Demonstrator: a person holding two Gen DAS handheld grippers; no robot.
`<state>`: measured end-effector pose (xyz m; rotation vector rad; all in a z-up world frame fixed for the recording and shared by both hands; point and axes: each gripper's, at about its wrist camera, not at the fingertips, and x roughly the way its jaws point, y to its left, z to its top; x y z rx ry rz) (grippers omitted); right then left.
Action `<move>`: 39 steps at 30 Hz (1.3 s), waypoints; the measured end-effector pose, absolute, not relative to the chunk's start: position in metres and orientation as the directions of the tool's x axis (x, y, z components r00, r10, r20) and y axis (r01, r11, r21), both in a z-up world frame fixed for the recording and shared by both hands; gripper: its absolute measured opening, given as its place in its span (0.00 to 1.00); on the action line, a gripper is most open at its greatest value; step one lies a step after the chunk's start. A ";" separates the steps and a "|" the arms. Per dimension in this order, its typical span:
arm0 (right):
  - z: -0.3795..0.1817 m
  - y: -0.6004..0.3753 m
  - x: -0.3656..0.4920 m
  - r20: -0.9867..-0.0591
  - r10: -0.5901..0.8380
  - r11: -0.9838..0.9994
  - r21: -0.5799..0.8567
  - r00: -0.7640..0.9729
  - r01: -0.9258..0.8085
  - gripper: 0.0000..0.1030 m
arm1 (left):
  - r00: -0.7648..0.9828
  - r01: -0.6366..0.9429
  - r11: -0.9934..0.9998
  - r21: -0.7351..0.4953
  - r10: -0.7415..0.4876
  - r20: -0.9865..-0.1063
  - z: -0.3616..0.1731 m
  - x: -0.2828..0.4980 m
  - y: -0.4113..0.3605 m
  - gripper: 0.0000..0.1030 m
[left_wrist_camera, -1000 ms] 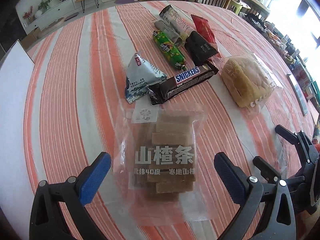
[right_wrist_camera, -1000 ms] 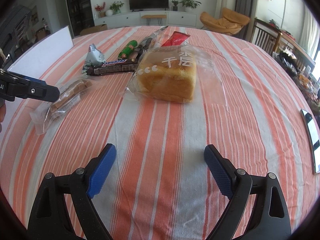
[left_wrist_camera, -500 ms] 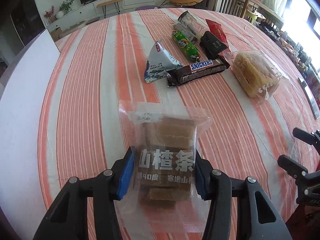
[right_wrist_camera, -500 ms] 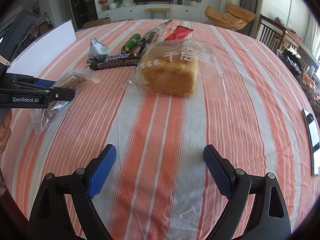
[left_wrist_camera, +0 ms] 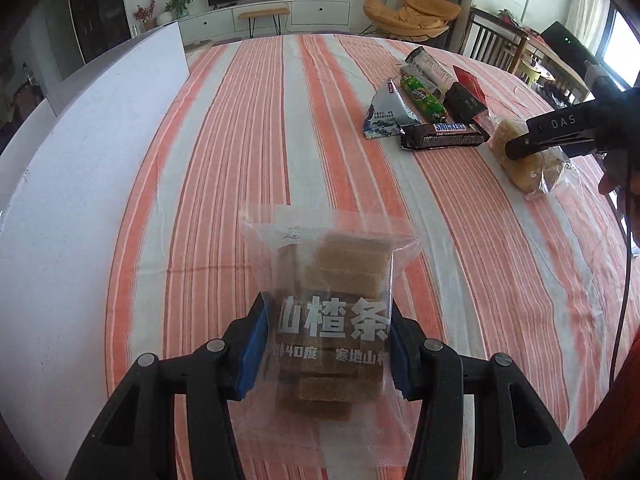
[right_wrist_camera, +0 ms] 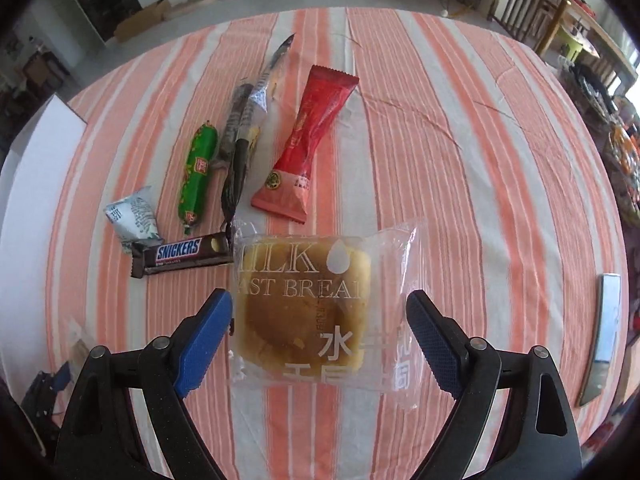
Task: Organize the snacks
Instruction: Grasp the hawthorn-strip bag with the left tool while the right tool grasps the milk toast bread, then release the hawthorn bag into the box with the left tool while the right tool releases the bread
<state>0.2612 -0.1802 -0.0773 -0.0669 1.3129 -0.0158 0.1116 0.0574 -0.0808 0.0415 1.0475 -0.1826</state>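
My left gripper is shut on a clear bag of brown hawthorn strips and holds it above the striped tablecloth. My right gripper is open, its blue fingers on either side of a clear bag of milk toast bread on the cloth, seen from above. In the left wrist view the right gripper hangs over that bread. A Snickers bar, a triangular white pack, a green sausage, a dark pack and a red sachet lie beyond.
A white board covers the table's left side. A flat silver object lies near the right table edge. Chairs and a TV cabinet stand beyond the table.
My left gripper closed on the hawthorn bag and lifted it toward the camera. My right gripper moved forward and tilted down over the bread, staying open.
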 end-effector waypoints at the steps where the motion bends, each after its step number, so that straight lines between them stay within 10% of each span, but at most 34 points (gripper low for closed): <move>1: -0.083 -0.174 0.260 -0.960 -0.068 0.996 -0.081 0.272 -0.036 0.92 | 0.488 0.172 0.984 -0.049 -0.128 -0.863 -0.081 0.111 0.058 0.50; 7: -0.101 -0.197 0.249 -0.964 -0.029 0.998 -0.015 0.263 0.053 0.89 | 0.488 0.167 0.984 -0.064 -0.139 -0.862 -0.079 0.107 0.061 0.50; 9: -0.088 -0.203 0.241 -0.959 -0.003 0.999 0.012 0.283 0.049 0.71 | 0.486 0.153 0.984 -0.090 -0.154 -0.860 -0.078 0.107 0.064 0.50; 22: -0.007 -0.158 0.153 -0.902 0.276 0.954 0.216 0.331 -0.208 0.70 | 0.517 0.096 0.866 -0.490 -0.465 -0.719 0.018 0.080 0.119 0.49; 35: 0.135 0.136 0.127 -0.662 0.682 0.620 0.299 0.311 -0.726 0.74 | 0.662 -0.359 0.917 -0.175 0.118 -0.740 0.104 0.046 0.355 0.50; 39: 0.114 0.192 0.132 -0.701 0.653 0.619 0.276 0.286 -0.735 0.84 | 0.625 -0.466 0.873 -0.142 0.211 -0.752 0.079 0.040 0.392 0.80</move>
